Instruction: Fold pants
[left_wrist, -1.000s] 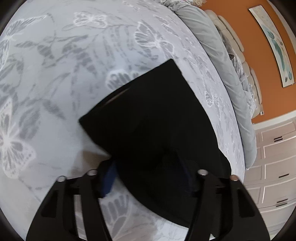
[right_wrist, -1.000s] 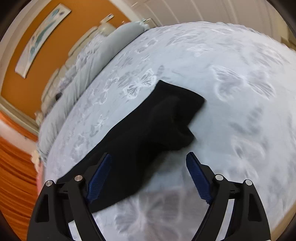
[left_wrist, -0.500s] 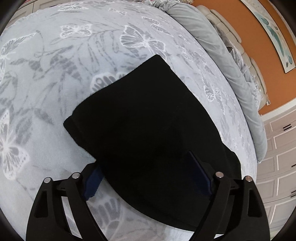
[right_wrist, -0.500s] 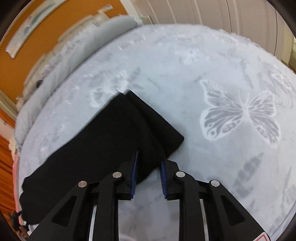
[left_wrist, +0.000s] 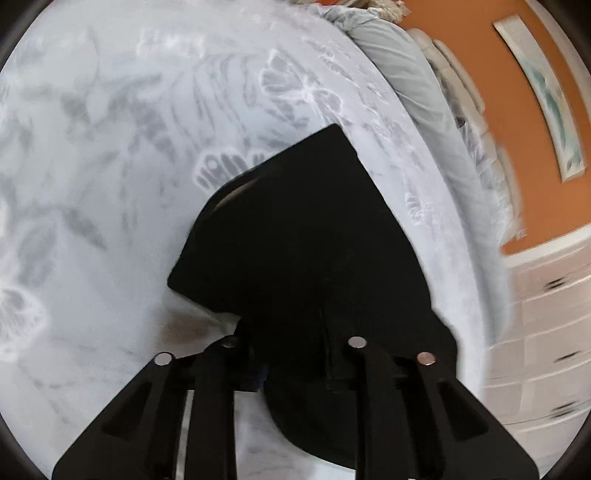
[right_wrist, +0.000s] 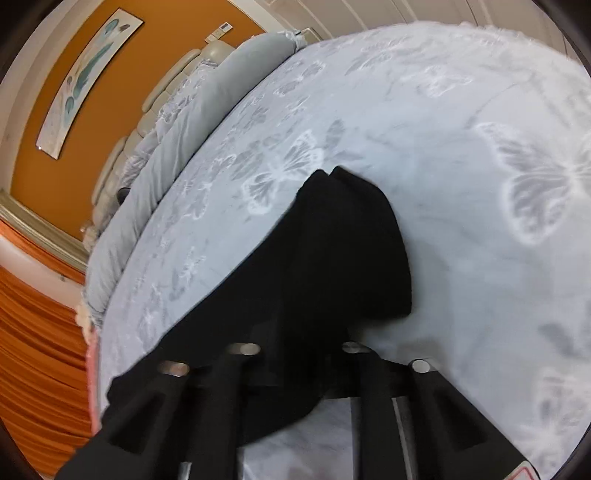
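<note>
The left gripper has just been closing, and its fingers now pinch the near edge of the black pants, with cloth bunched between them. The right gripper has just been closing too, and its fingers are nearly together with a fold of the same pants caught between them. So both hands have hold of the pants, one at each end of the near side.

The pants lie on the bed, on a grey cover with white butterflies. They already look folded into a short, thick shape.

I think this is the grab step for one more fold. The next move looks like lifting both ends together and keeping them level, so the cloth does not slip or sag.

I see no boxes, baskets or other containers here.
</note>
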